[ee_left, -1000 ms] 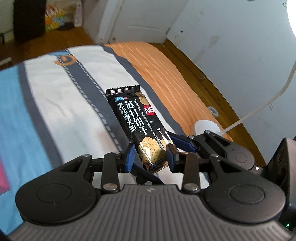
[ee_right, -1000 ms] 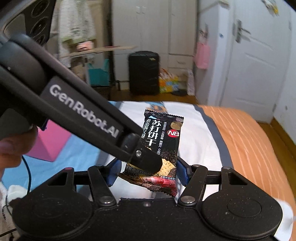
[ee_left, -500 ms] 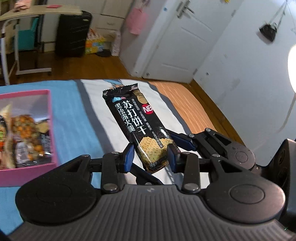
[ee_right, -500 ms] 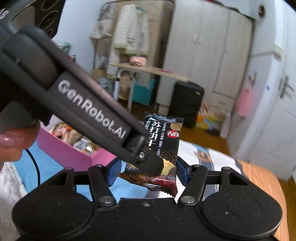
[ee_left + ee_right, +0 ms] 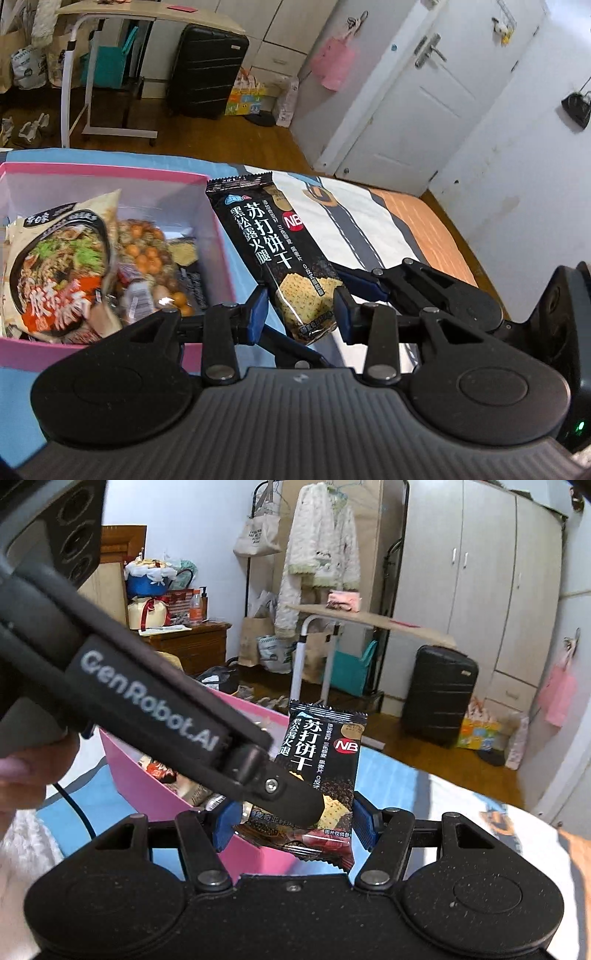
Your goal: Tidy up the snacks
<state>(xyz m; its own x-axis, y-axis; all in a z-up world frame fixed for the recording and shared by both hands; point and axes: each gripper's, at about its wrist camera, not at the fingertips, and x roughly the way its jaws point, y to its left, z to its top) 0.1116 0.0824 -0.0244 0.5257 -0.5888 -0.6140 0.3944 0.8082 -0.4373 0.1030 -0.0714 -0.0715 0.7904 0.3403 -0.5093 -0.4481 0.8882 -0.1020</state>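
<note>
A: Left wrist view, what does the left gripper [image 5: 301, 312] have?

B: Its blue pads sit narrow at the lower end of a black cracker packet [image 5: 273, 251], which juts up beside the pink box [image 5: 218, 236] of snacks on the bed [image 5: 354, 221].

A: And the right wrist view?

B: The right gripper [image 5: 295, 823] stands about half open around the packet's bottom edge; whether its pads press I cannot tell. The left gripper's finger lies across the packet, the box just behind.
</note>
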